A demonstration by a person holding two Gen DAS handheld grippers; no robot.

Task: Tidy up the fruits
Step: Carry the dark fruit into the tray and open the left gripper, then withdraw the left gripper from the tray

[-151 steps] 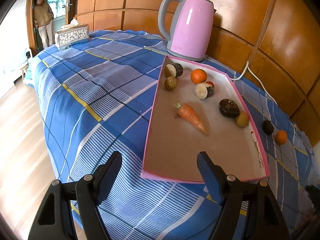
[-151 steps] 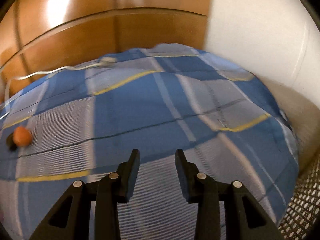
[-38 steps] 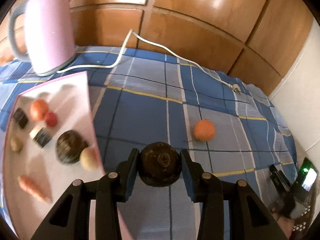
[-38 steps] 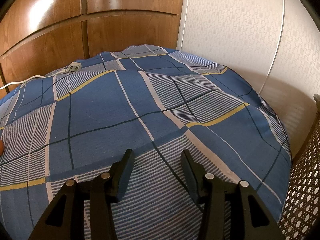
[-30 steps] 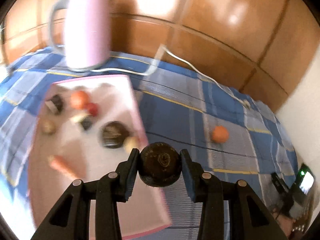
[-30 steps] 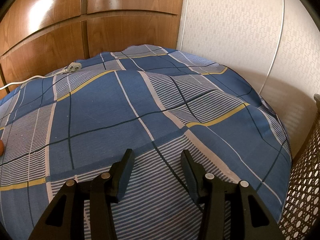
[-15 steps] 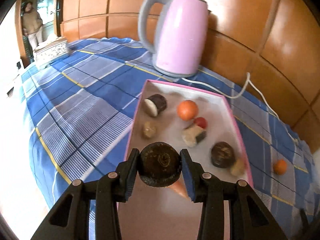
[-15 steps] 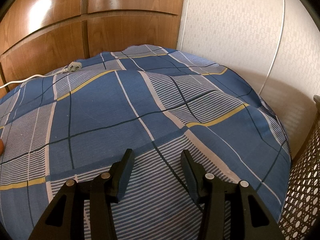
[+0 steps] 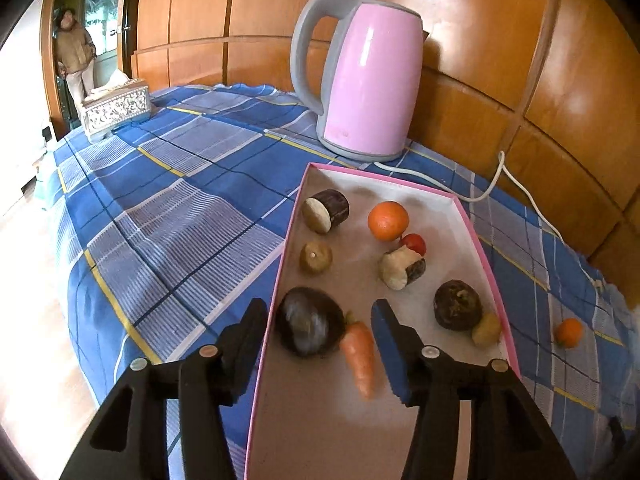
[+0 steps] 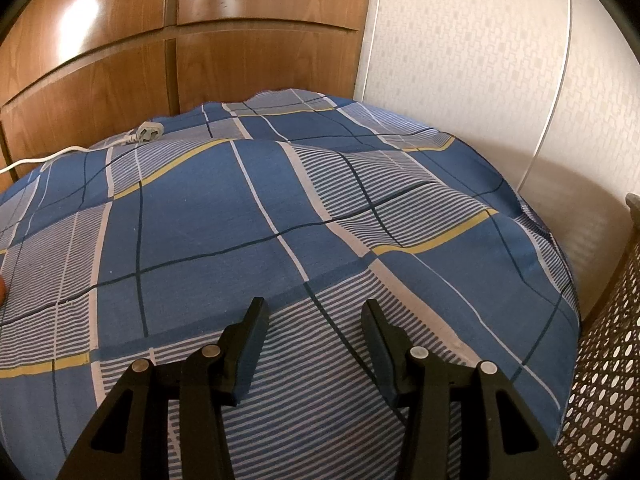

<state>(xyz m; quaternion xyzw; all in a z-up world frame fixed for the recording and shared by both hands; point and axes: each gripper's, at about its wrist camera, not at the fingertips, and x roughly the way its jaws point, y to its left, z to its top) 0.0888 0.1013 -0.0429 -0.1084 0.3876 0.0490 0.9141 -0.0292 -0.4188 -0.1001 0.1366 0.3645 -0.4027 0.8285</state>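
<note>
In the left wrist view a pink-rimmed tray (image 9: 476, 236) lies on the blue plaid cloth. My left gripper (image 9: 320, 322) hovers over the tray's near left part, its jaws opening. A dark round fruit (image 9: 310, 326), blurred, lies loose between them next to a carrot (image 9: 360, 354); the pads do not press on it. Farther in the tray sit an orange (image 9: 388, 220), a small red fruit (image 9: 415, 243), another dark fruit (image 9: 457, 304) and several cut pieces. A second orange (image 9: 569, 332) rests on the cloth right of the tray. My right gripper (image 10: 314, 326) stands open over bare cloth, holding nothing.
A pink kettle (image 9: 366, 88) stands behind the tray, its white cord (image 9: 516, 184) trailing right along the wooden wall. A tissue box (image 9: 116, 108) sits at the far left, and a person (image 9: 74, 60) stands in the doorway. A wicker basket (image 10: 608, 380) stands right of the table.
My left gripper swung left from the cloth to over the tray with the dark fruit, then opened and let it drop into the tray beside the carrot. The right gripper stayed still.
</note>
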